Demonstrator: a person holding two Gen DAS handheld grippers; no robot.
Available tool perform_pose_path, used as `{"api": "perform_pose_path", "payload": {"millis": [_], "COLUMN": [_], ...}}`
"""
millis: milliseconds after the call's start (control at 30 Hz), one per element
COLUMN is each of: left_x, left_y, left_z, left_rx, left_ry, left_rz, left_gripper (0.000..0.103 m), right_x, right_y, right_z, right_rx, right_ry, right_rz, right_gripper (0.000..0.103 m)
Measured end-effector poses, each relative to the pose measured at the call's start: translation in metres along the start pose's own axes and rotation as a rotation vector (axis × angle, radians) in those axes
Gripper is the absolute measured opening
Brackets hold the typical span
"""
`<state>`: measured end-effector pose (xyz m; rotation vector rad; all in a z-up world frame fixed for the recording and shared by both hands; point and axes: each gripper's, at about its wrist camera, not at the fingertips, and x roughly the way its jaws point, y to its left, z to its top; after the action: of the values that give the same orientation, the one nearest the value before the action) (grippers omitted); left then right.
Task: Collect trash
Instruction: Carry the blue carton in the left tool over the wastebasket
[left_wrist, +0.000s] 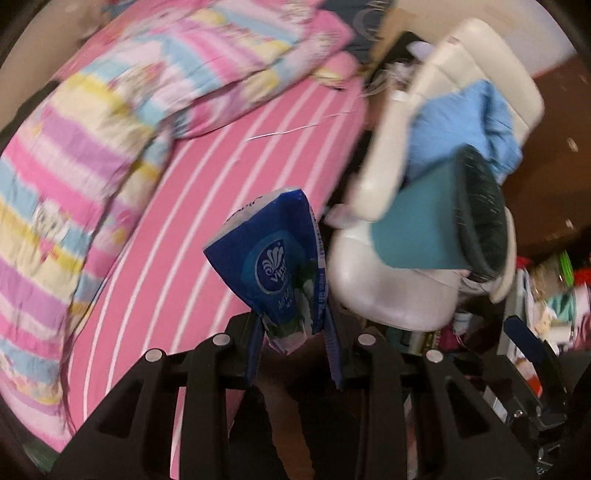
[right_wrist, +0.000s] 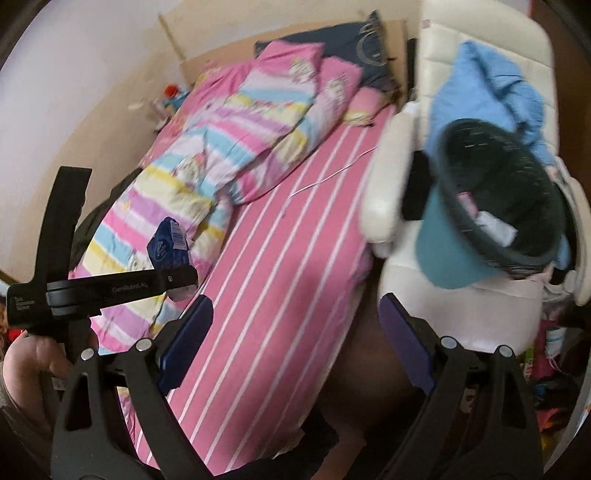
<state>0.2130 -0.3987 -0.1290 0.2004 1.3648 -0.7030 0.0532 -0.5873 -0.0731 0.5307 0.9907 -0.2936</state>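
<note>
My left gripper (left_wrist: 295, 332) is shut on a crumpled blue tissue packet (left_wrist: 275, 266) and holds it in the air above the pink striped bed (left_wrist: 207, 221). The packet also shows in the right wrist view (right_wrist: 168, 245), pinched in the left gripper (right_wrist: 177, 280) at the left. A teal bin with a dark rim (left_wrist: 443, 218) lies tilted on a white chair (left_wrist: 391, 288), right of the packet. In the right wrist view the bin (right_wrist: 495, 206) holds some scraps. My right gripper (right_wrist: 295, 332) is open and empty over the bed's edge.
A pink, yellow and blue striped quilt (right_wrist: 236, 147) lies bunched on the far half of the bed. A light blue cloth (right_wrist: 487, 85) hangs over the chair back. Clutter (left_wrist: 546, 295) fills the floor at the right. A dark pillow (right_wrist: 347, 40) sits at the bed's head.
</note>
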Motion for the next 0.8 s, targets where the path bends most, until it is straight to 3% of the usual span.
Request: {"api": "perform_pose_path", "payload": {"millis": [367, 800], "left_x": [-0.001, 0.035], "left_y": [-0.170, -0.311], "left_z": [0.015, 0.025], "left_rx": [0.176, 0.247], "left_ry": [-0.044, -0.048], "left_rz": [-0.059, -0.076], "left_gripper": [0.029, 0.029], "right_x": [-0.084, -0.143], "right_y": [-0.134, -0.266], "right_z": [0.005, 0.001], "right_rx": [0.142, 0.202], "right_ry": [-0.128, -0.208], "right_rz": [-0.064, -0.116], "right_gripper": [0.091, 0.091]}}
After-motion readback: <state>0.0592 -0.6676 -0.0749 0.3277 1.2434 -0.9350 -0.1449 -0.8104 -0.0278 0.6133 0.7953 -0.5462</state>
